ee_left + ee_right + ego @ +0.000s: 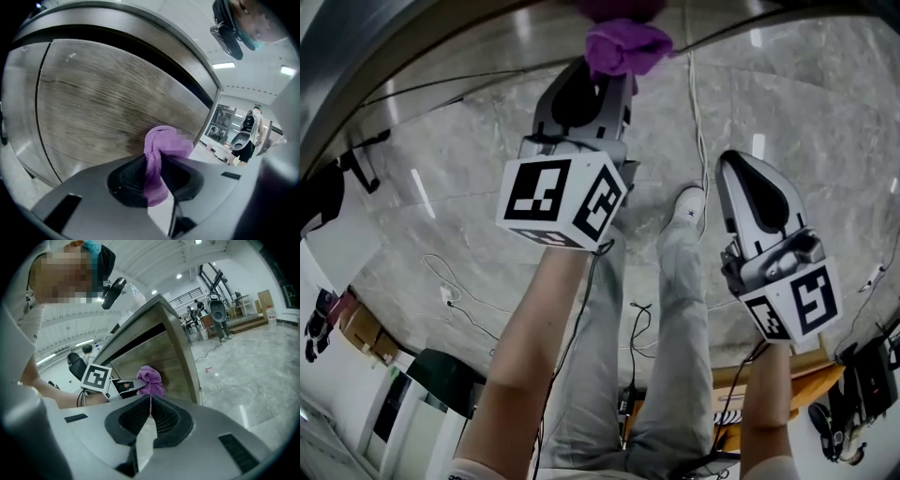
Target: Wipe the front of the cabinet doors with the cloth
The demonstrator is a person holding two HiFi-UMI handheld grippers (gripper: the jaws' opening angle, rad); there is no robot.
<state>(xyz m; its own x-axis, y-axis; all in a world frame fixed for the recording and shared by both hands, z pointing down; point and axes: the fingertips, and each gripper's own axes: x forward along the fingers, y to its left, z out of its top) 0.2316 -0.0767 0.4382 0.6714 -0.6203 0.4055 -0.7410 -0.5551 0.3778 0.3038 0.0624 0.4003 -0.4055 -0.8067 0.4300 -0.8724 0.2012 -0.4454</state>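
Note:
A purple cloth [156, 161] is clamped in my left gripper [154, 176], which is shut on it. The cloth's bunched end [166, 143] presses on the wood-grain cabinet door [108, 103]. From the head view, the left gripper [605, 80] reaches forward with the cloth [625, 47] at the cabinet front [487, 42]. My right gripper [741, 169] hangs to the right, away from the cabinet, shut on nothing. The right gripper view shows its jaws [150, 399] closed, with the cloth [150, 378], the left gripper's marker cube [97, 377] and the door [161, 357] beyond.
Below me are the person's legs and a white shoe [686, 206] on the marble floor [469, 187]. Cables [698, 103] trail across the floor. A wooden platform [797, 380] lies at lower right. A dark gap [140, 47] runs above the door. People and equipment [218, 310] stand far off.

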